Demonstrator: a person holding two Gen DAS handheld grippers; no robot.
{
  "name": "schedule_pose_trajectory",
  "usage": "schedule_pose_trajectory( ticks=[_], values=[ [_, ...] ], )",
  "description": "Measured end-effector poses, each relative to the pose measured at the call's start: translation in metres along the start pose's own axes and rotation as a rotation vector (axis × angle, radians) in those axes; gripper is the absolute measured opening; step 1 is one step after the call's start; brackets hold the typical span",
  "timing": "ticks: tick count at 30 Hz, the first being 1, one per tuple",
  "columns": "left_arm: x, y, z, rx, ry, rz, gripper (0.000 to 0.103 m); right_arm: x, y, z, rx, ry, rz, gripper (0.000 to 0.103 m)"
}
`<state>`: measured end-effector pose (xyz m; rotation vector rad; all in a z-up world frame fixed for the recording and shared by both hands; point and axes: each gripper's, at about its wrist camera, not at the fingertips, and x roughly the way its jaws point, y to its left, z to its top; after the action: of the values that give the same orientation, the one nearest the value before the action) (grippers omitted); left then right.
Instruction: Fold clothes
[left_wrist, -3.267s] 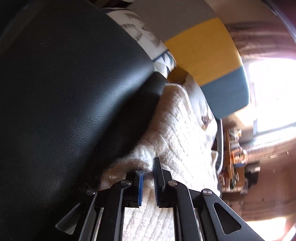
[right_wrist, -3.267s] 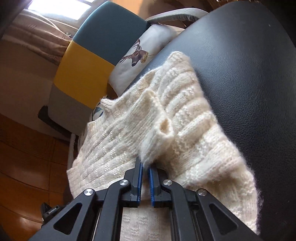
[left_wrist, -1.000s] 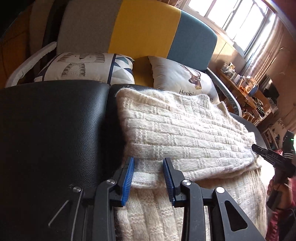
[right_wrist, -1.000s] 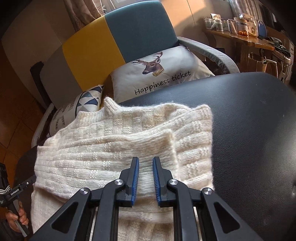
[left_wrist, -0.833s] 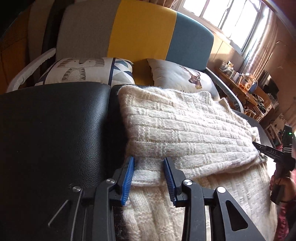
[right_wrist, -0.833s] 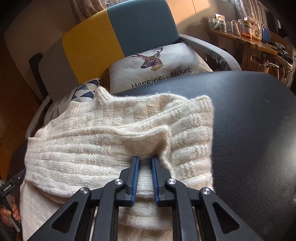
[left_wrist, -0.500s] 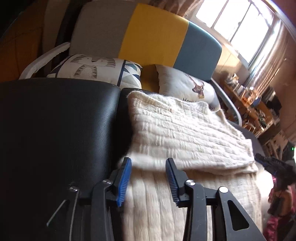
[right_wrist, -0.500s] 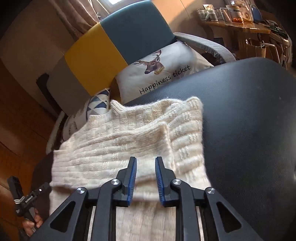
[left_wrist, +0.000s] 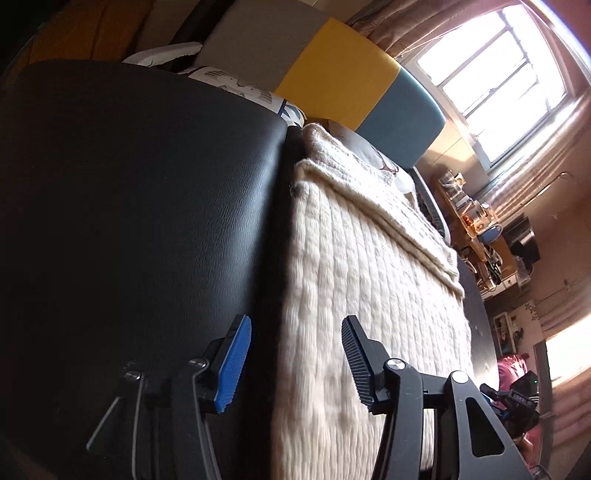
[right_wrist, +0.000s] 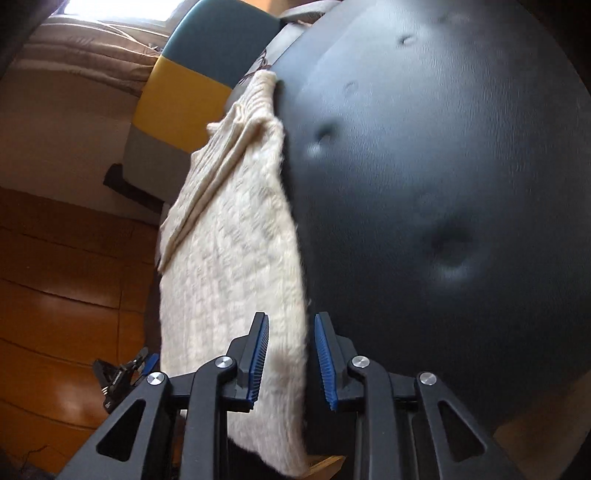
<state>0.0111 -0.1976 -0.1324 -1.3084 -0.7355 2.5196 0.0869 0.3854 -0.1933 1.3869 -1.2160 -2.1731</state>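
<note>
1. The sweater (left_wrist: 369, 280) — cream, chunky knit — lies on the black seat (left_wrist: 140, 206). In the left wrist view it runs from the bottom centre of the frame up toward the upper middle. In the right wrist view it fills the centre-left, against the seat's dark curve on the right.

2. One fold looks already laid: a doubled layer with a soft edge crosses the sweater in the upper half of both frames.

3. The left gripper (left_wrist: 295, 365) has its jaws spread wide and holds nothing. At lower centre of its frame it straddles the sweater's left edge, one finger over bare seat, the other over knit.

4. The right gripper (right_wrist: 288, 362) is also parted and empty. The sweater's right edge sits between its fingers at bottom centre of the frame; whether the pads touch the wool I cannot tell.

5. Handling, as I judge it: soft, limp and fairly bulky, so it will sag and drape rather than hold a line. The fuzzy wool should grip well on the ribbed blue pads, but a shallow pinch may catch only the top layer.

6. Best hold — the two near corners of the hem at the bottom of both frames, taken deep enough to bite the full thickness. Lift both sides evenly; the smooth seat may let the whole piece slide.

7. The sofa (left_wrist: 354, 77) behind plays no part.
</note>
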Motion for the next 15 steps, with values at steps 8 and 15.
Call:
schedule_pose_trajectory(
  ticks=[8,15],
  values=[
    [-0.007,-0.010,-0.046,0.122,0.078,0.056,0.065,0.028,0.013,-0.015,-0.035,0.084,0.099,0.026],
    [-0.016,-0.008,-0.054,0.170,0.049,0.065,0.070,0.012,0.006,-0.013,-0.003,0.021,0.057,0.026]
  ],
)
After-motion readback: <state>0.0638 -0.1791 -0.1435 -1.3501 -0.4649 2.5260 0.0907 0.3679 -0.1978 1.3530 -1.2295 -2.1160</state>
